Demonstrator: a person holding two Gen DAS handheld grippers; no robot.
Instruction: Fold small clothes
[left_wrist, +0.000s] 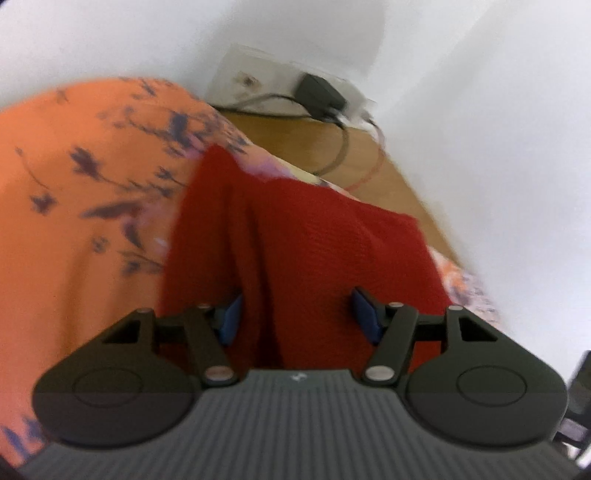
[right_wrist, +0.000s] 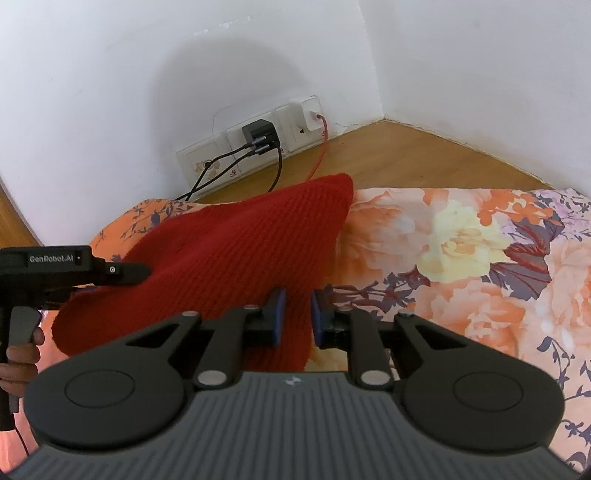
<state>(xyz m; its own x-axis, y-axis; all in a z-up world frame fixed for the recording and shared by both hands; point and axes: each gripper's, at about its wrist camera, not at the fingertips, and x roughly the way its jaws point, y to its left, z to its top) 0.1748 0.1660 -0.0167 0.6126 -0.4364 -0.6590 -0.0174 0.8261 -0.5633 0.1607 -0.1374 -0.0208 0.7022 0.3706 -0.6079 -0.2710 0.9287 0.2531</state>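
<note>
The right gripper (right_wrist: 297, 317) is standing narrowly parted astride the near right edge of the red knit garment (right_wrist: 229, 251), while the left gripper (left_wrist: 295, 314) is gaping wide over its folds, gripping nothing. The garment is lying on the floral bedsheet (right_wrist: 461, 258), which is spreading open rightward. Beyond, bare wooden floor (right_wrist: 406, 155) is running to the white wall (right_wrist: 110, 74).

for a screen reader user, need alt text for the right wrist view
A red knit garment lies on a floral orange bedsheet, its edge between the right claw's blue pads. The left claw reaches in from the left.
</note>
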